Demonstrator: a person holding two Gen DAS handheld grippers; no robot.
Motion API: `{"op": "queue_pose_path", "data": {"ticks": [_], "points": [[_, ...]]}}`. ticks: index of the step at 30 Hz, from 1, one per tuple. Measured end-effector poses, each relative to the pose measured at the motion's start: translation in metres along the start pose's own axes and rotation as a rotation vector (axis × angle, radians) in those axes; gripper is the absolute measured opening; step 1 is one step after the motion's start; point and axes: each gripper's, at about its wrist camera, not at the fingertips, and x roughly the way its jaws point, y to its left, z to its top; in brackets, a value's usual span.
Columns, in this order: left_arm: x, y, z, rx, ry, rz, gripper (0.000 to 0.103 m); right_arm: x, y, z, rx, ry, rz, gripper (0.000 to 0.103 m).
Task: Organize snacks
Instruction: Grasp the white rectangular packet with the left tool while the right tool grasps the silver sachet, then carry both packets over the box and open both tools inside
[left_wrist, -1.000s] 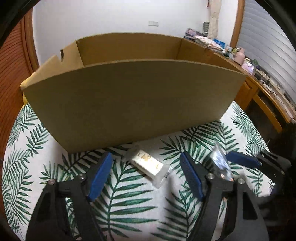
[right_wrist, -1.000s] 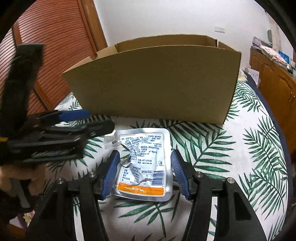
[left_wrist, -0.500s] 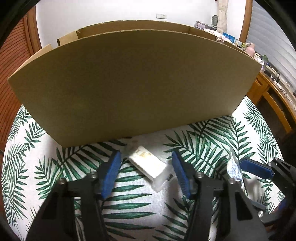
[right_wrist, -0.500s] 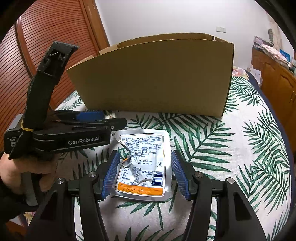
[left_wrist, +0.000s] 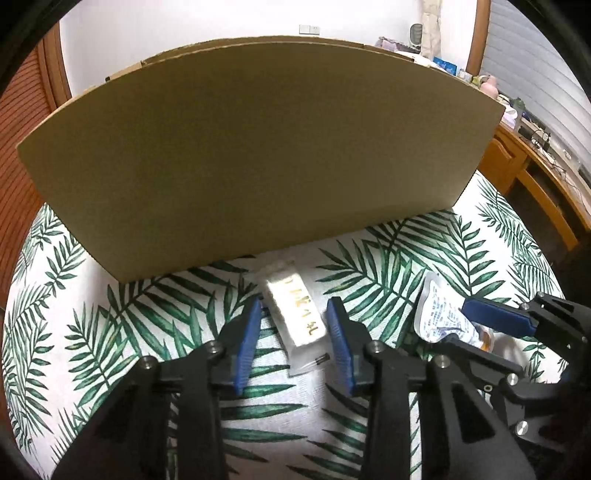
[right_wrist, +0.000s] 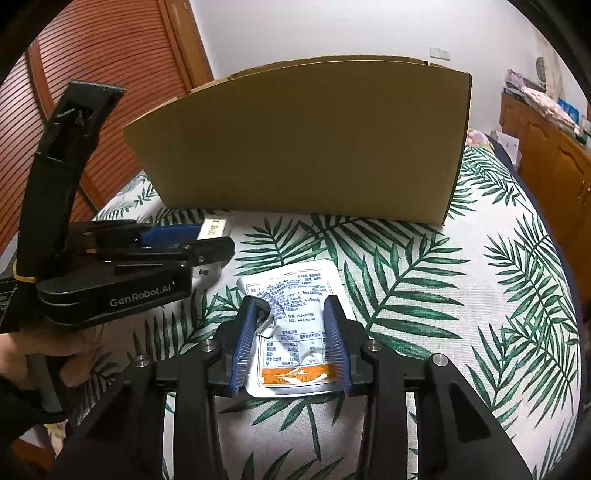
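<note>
A white snack bar packet (left_wrist: 295, 317) with gold lettering lies slantwise on the palm-leaf tablecloth (left_wrist: 388, 258), just in front of the cardboard box (left_wrist: 258, 147). My left gripper (left_wrist: 294, 302) straddles it; its jaws are closing, and a strip of cloth still shows beside the left pad. A crumpled silver pouch (right_wrist: 295, 332) with an orange band lies between the blue pads of my right gripper (right_wrist: 291, 306). Those jaws are closing too, and their pads press the pouch's edges, which buckle upward. The left gripper (right_wrist: 166, 236) also shows in the right wrist view.
The box's tall front wall (right_wrist: 306, 147) hides its inside. A slatted wooden door (right_wrist: 110, 74) stands at the left, and a cluttered wooden cabinet (left_wrist: 535, 184) at the right. A hand (right_wrist: 48, 354) holds the left gripper. The tablecloth drops off at the right edge.
Both grippers' jaws have narrowed around their packets. The left gripper has come down nearer the box and the bar. The pouch's sides have crumpled inward between the right pads.
</note>
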Motion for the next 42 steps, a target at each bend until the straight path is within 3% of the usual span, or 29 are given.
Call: {"op": "queue_pose_path", "data": {"ticks": [1,2,4,13,20,24,25,42], "points": [[-0.001,-0.001,0.000,0.007,-0.003,-0.002,0.033,0.000,0.000,0.000,0.001,0.001,-0.004,0.042],[-0.001,-0.001,-0.001,0.013,-0.004,-0.002,0.024,0.000,-0.001,0.000,0.005,0.003,-0.006,0.043],[-0.002,-0.003,-0.003,0.026,-0.009,-0.002,0.021,0.000,-0.003,0.001,0.013,0.012,-0.007,0.048],[-0.012,0.007,-0.010,0.006,-0.007,-0.056,0.021,0.012,0.002,0.005,-0.043,0.071,-0.044,0.060],[-0.024,0.009,-0.013,0.009,-0.037,-0.086,0.020,0.026,0.012,0.013,-0.085,0.094,-0.085,0.060],[-0.036,0.011,-0.016,0.002,-0.065,-0.103,0.020,0.030,0.015,0.017,-0.106,0.099,-0.095,0.050],[-0.040,0.014,-0.017,0.002,-0.069,-0.106,0.020,0.029,0.016,0.017,-0.106,0.091,-0.079,0.035],[-0.081,0.015,-0.017,0.004,-0.138,-0.144,0.020,0.000,0.029,0.021,-0.085,-0.003,-0.052,0.034]]}}
